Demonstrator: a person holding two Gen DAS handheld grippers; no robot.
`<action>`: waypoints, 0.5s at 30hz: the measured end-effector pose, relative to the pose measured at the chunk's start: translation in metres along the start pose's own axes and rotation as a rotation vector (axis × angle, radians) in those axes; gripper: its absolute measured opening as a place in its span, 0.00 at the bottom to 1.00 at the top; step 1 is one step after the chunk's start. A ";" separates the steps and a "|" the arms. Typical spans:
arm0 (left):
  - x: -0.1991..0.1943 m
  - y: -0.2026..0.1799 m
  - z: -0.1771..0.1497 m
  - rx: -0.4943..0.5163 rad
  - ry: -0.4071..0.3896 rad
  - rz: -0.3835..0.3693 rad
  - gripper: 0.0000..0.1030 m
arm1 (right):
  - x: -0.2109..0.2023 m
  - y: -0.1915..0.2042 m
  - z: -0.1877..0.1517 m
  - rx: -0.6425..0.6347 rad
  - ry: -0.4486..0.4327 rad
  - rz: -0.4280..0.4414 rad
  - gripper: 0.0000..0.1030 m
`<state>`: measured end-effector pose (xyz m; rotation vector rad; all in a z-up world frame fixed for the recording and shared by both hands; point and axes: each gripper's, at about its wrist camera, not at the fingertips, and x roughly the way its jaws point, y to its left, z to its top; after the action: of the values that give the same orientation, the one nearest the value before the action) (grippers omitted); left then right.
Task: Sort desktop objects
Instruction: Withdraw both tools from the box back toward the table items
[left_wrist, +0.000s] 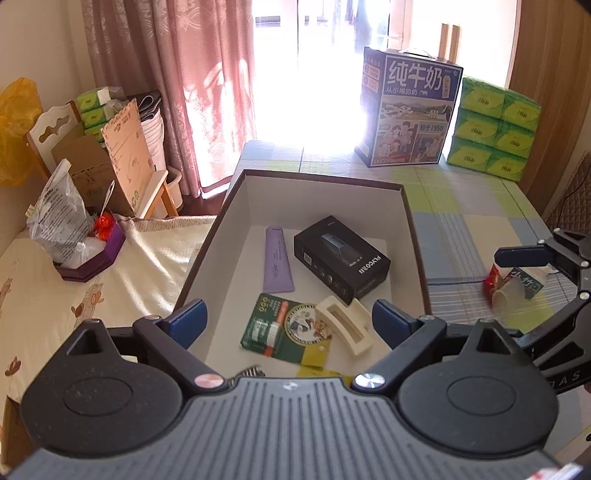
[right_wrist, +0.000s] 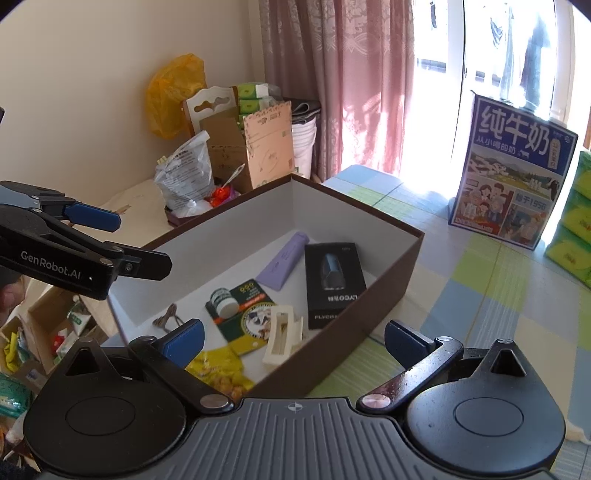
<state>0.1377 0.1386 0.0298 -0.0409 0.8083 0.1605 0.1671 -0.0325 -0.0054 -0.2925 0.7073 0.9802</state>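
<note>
A: What's hard to read in the brown box (right_wrist: 391, 266)?

B: Keys (right_wrist: 166, 317) at its left end, blurred. Then the matte lilac tube (right_wrist: 282, 260), cream clip (right_wrist: 282, 338), glossy black carton (right_wrist: 334, 284).

A: Grippers?

B: Left gripper (left_wrist: 288, 321) and right gripper (right_wrist: 293, 341) both spread, empty, over the box's near rim.

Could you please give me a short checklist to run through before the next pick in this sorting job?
1. Left gripper open and empty: ok.
2. Right gripper open and empty: ok.
3. Brown box has bare floor for more items: ok.
4. Items left outside the box: not ok; a red packet and paper cup lie on the checked tablecloth.
5. Right gripper clear of those items: cannot tell.
6. Hair clip and black carton settled inside: ok.
</note>
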 end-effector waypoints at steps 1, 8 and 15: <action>-0.003 -0.002 -0.003 -0.006 0.000 0.003 0.92 | -0.003 0.000 -0.002 0.001 -0.001 0.002 0.98; -0.024 -0.017 -0.020 -0.019 0.003 0.018 0.92 | -0.025 0.001 -0.021 -0.019 0.018 0.026 0.98; -0.036 -0.031 -0.040 -0.044 0.033 0.041 0.92 | -0.038 -0.002 -0.036 -0.039 0.041 0.061 0.98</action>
<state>0.0895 0.0998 0.0278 -0.0690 0.8391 0.2170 0.1402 -0.0776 -0.0073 -0.3275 0.7383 1.0500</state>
